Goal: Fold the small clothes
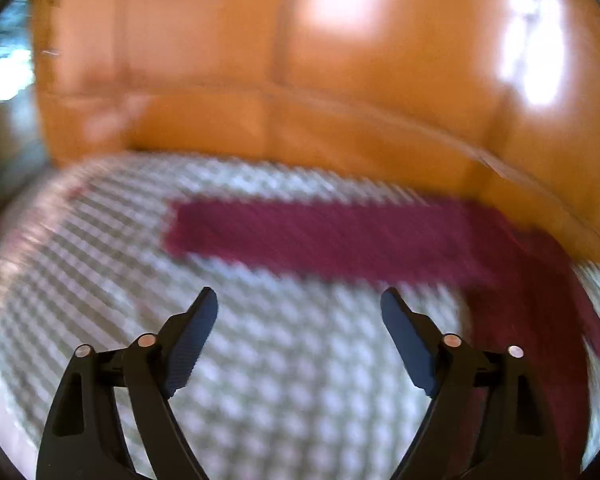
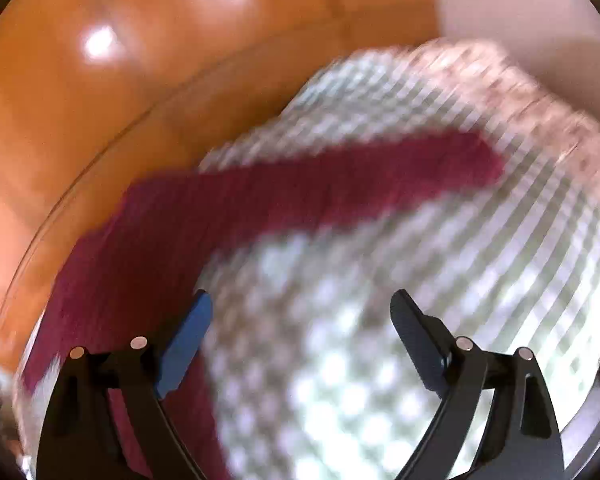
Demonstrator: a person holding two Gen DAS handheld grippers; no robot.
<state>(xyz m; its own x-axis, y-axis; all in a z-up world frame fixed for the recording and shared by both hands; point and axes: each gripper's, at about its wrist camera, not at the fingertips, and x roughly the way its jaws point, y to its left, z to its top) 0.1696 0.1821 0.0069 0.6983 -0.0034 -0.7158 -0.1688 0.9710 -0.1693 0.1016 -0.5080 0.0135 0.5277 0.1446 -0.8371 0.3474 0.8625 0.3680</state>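
While both views were smeared with motion blur, the left tool [image 1: 299, 300] plainly stood with its jaws spread and nothing between them, hanging over the checked part of the garment [image 1: 260, 360]. The right tool [image 2: 301, 302] was likewise spread wide and empty, its left finger just at the edge of the maroon band [image 2: 300, 188]. The garment (a small green-and-white checked piece with a broad maroon band bent at an angle, as far as the blur allowed) lay spread on the glossy orange surface [image 1: 340, 120]. It looked flat and laid out, with one thicker edge at the far side in the right view, perhaps a first fold. By my reading, the folding was at most partly done, with further folds left.
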